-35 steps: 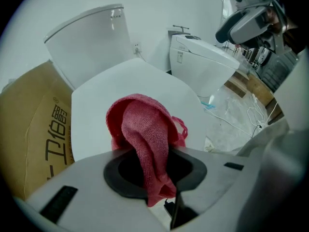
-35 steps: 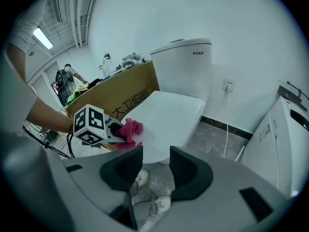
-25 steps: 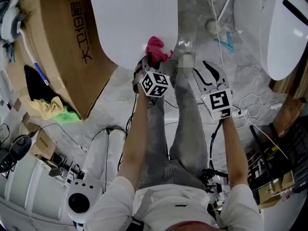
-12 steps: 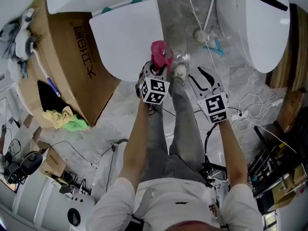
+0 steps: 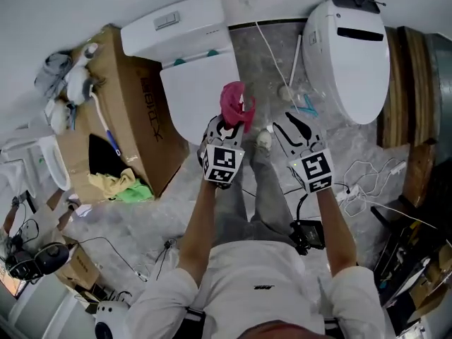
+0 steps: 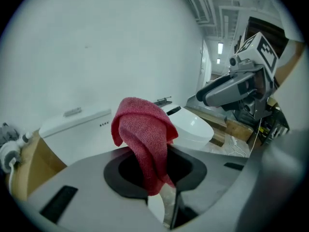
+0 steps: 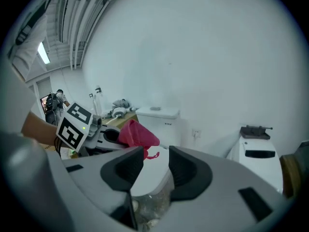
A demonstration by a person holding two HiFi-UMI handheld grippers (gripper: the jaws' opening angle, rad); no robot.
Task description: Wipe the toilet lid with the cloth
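A red cloth [image 5: 234,103] bunches up out of my left gripper [image 5: 227,124], which is shut on it. It hangs over the front right edge of the white toilet lid [image 5: 195,97], which lies closed below the tank [image 5: 173,23]. In the left gripper view the cloth [image 6: 145,138] stands folded between the jaws. My right gripper [image 5: 296,128] is open and empty to the right of the toilet, above the floor. Its own view shows the cloth [image 7: 138,134], the left gripper [image 7: 104,135] and the lid [image 7: 150,174] past its spread jaws.
A second white toilet [image 5: 347,56] stands at the right. A cardboard box [image 5: 123,119] with yellow and green rags [image 5: 126,187] is left of the toilet. Cables [image 5: 367,182] and gear lie on the marble floor at right. The person's legs [image 5: 268,189] stand between the grippers.
The head view has pulled back and now takes in the whole toilet and tank. Both grippers have stayed side by side, with the cloth still held by the lid's front edge.
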